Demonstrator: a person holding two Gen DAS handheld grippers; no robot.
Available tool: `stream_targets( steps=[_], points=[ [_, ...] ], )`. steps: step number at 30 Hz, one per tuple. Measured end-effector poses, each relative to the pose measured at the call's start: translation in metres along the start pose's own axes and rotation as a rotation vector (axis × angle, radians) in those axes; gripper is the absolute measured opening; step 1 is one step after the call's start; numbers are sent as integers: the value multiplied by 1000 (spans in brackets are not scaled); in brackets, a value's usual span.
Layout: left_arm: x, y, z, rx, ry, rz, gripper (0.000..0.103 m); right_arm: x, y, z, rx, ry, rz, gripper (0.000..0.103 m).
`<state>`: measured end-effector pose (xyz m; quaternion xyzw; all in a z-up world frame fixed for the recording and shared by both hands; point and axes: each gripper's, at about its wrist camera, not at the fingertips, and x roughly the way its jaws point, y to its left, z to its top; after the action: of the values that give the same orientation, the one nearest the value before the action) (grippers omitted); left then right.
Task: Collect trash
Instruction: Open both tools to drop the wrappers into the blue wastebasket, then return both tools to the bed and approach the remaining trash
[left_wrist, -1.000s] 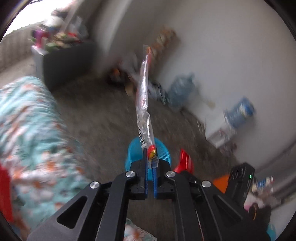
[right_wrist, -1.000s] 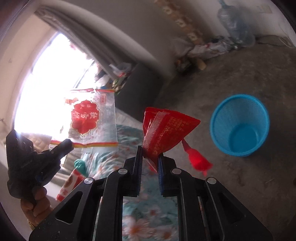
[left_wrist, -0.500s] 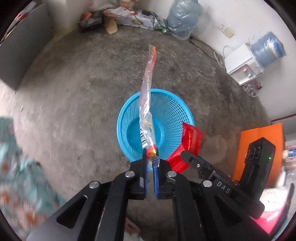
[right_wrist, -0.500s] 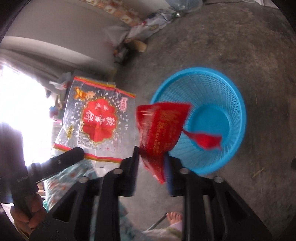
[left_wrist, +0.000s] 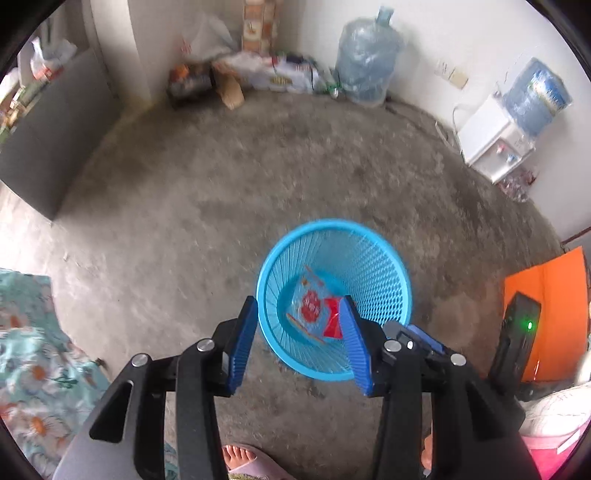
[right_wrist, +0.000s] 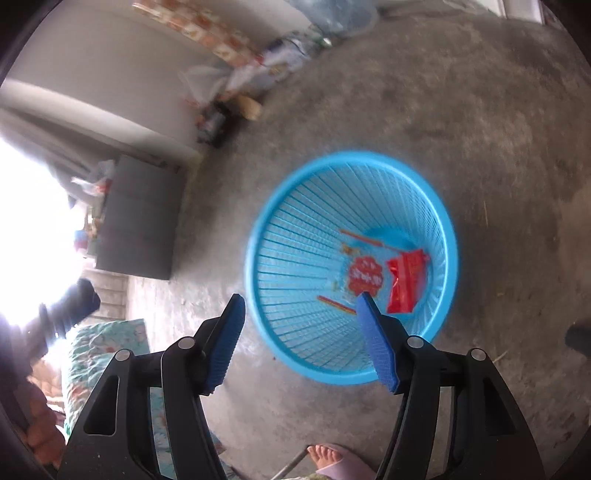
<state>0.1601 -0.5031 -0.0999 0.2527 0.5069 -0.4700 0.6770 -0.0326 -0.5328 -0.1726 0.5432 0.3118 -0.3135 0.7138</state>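
Two wrappers are seen lying in the bottom of the blue basket: a clear wrapper with a red emblem and, touching it on the right, a crumpled red wrapper. The basket stands upright on the bare concrete floor. The left hand-held gripper is held above the basket's near rim, jaws apart and opening, nothing between the blue pads. The right hand-held gripper is likewise held over the near rim, jaws apart and opening, nothing gripped. A floral bedcover is noted at the near left. Water bottles and a white dispenser are noted along the far wall. A sandalled foot shows at the near edge.
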Motion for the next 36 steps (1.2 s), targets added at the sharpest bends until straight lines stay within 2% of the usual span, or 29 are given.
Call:
stream_targets(
  steps=[3,8,10,11,13,18,20,24,27,28,30,32,36],
  points=[
    [-37,-3,-1,-7,-66,5,47,-27,22,-4,-72,-63,11,62],
    [-117,-10,-8,22,-173,63,50,-86,81,-22,-239,-192,17,82],
    [-154,-10,-18,35,-218,92,51,-111,107,-37,-299,-238,2,88],
    [-173,-9,-24,44,-243,103,51,-119,116,-42,-318,-254,0,94],
    [-206,-4,-39,51,-276,92,54,-139,137,-60,-366,-294,-7,95],
    [-277,17,-93,34,-327,73,61,-174,179,-110,-502,-406,-83,95],
    [-304,29,-121,-2,-355,74,66,-178,193,-126,-557,-424,-124,95],
    [-352,53,-182,-69,-433,87,73,-192,220,-158,-702,-482,-154,95],
    [-384,75,-229,-159,-489,102,77,-200,239,-183,-820,-537,-163,95],
    [-395,86,-248,-206,-513,102,78,-202,244,-191,-847,-549,-151,95],
    [-411,102,-277,-270,-548,109,79,-207,251,-208,-895,-541,-70,95],
    [-428,118,-307,-336,-592,134,83,-207,256,-218,-928,-484,52,95],
    [-458,152,-371,-483,-690,196,87,-199,262,-233,-976,-404,168,95]
  ],
)
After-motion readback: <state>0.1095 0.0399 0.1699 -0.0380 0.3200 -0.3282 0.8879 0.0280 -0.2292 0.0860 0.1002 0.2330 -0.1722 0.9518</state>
